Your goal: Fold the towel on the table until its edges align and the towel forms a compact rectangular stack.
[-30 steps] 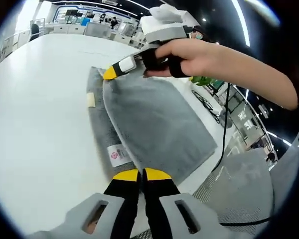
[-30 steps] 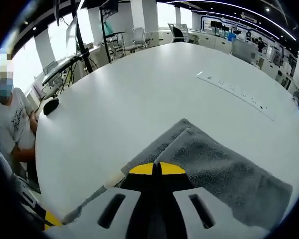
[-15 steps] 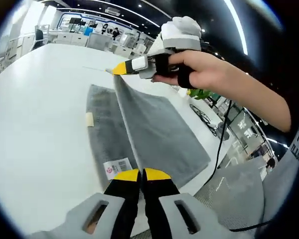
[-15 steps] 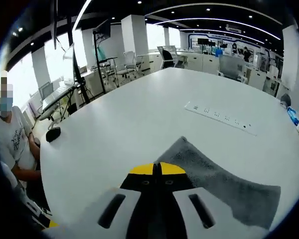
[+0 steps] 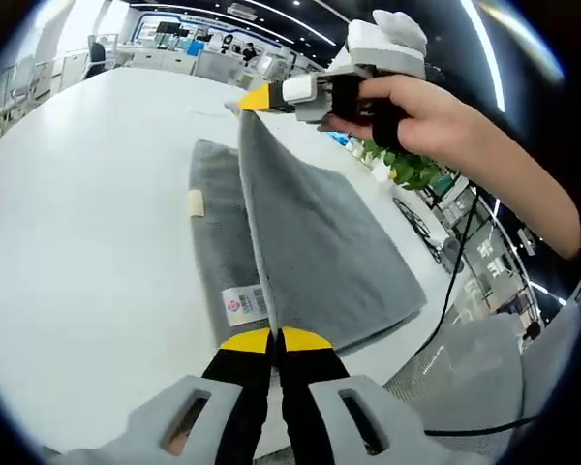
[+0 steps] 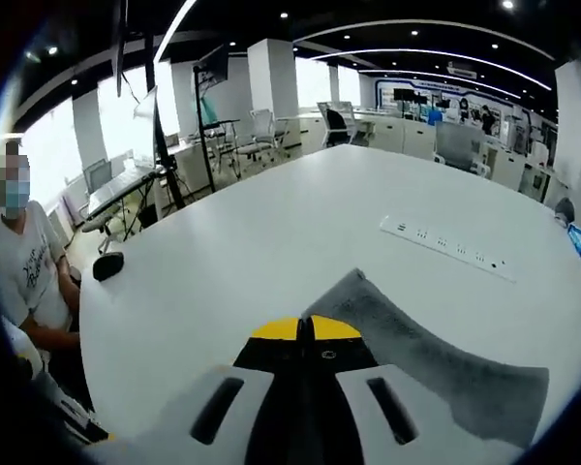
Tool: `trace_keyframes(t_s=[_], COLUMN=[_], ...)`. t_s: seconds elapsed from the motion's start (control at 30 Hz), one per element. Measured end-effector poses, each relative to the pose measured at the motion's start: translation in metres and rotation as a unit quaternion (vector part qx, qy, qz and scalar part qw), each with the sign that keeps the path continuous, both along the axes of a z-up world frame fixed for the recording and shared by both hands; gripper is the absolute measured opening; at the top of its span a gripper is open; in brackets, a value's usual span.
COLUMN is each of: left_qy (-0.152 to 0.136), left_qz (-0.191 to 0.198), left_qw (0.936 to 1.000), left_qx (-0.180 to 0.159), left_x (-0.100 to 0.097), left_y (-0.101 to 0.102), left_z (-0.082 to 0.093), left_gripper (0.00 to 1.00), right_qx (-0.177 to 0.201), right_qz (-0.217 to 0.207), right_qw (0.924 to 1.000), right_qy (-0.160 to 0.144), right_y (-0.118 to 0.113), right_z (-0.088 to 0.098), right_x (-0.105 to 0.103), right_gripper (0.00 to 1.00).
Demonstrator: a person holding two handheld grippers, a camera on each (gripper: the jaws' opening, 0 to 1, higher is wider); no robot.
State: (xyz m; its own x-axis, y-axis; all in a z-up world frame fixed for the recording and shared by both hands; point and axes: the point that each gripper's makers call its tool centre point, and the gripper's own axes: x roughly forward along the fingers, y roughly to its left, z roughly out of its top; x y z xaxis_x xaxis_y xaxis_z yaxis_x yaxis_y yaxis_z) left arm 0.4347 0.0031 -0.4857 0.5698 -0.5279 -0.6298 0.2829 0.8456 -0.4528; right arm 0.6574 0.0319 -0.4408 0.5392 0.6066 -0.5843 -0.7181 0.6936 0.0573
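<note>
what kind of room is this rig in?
Probably an open-plan office or lab: a large white table with a built-in power strip, office chairs and desks behind, recessed ceiling lights. A grey towel is being folded.

Bright overhead strips, sharp, fisheye-warped edges

A grey towel is spread partly on the white counter; one edge is lifted into a taut ridge. A white label is seen near its close end.
</note>
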Motion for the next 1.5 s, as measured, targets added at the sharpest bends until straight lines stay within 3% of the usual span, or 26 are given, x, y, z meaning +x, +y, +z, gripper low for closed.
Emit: trace_keyframes(t_s=[0.2, 0.37, 0.67, 0.9, 1.07, 1.27, 1.37, 1.5], left_qy=[0.004, 0.028, 0.055, 0.064, 0.058, 0.064, 0.078, 0.063], left_qz=[0.019, 0.028, 0.049, 0.068, 0.045, 0.030, 0.022, 0.003], left_qw=[0.9998, 0.9992, 0.9973, 0.9956, 0.9972, 0.9971, 0.9960, 0.9958], left_qx=[0.002, 0.000, 0.000, -0.014, 0.011, 0.030, 0.039, 0.068], left_x=[-0.005, -0.011, -0.016, -0.015, -0.015, -0.014, -0.015, -0.014], left_y=[0.004, 0.009, 0.017, 0.019, 0.019, 0.016, 0.015, 0.018], left_z=[-0.003, -0.014, -0.027, -0.030, -0.032, -0.033, -0.030, -0.024], left_gripper=[0.01, 0.01, 0.01, 0.01, 0.01, 0.01, 0.03, 0.13], right_qx=[-0.029, -0.061, -0.074, -0.057, -0.042, -0.034, -0.043, -0.055], right_qz=[0.032, 0.057, 0.064, 0.066, 0.075, 0.078, 0.083, 0.073], right_qw=[0.9989, 0.9960, 0.9943, 0.9952, 0.9950, 0.9954, 0.9947, 0.9948], right_qy=[0.019, 0.033, 0.044, 0.043, 0.050, 0.044, 0.041, 0.046], right_y=[0.011, 0.018, 0.020, 0.018, 0.018, 0.018, 0.007, -0.017], right_z=[-0.028, -0.057, -0.079, -0.074, -0.076, -0.062, -0.057, -0.053], right_x=[-0.006, -0.007, -0.012, -0.014, -0.009, -0.006, -0.007, -0.003], right_gripper=[0.00, 0.00, 0.00, 0.00, 0.02, 0.05, 0.10, 0.15])
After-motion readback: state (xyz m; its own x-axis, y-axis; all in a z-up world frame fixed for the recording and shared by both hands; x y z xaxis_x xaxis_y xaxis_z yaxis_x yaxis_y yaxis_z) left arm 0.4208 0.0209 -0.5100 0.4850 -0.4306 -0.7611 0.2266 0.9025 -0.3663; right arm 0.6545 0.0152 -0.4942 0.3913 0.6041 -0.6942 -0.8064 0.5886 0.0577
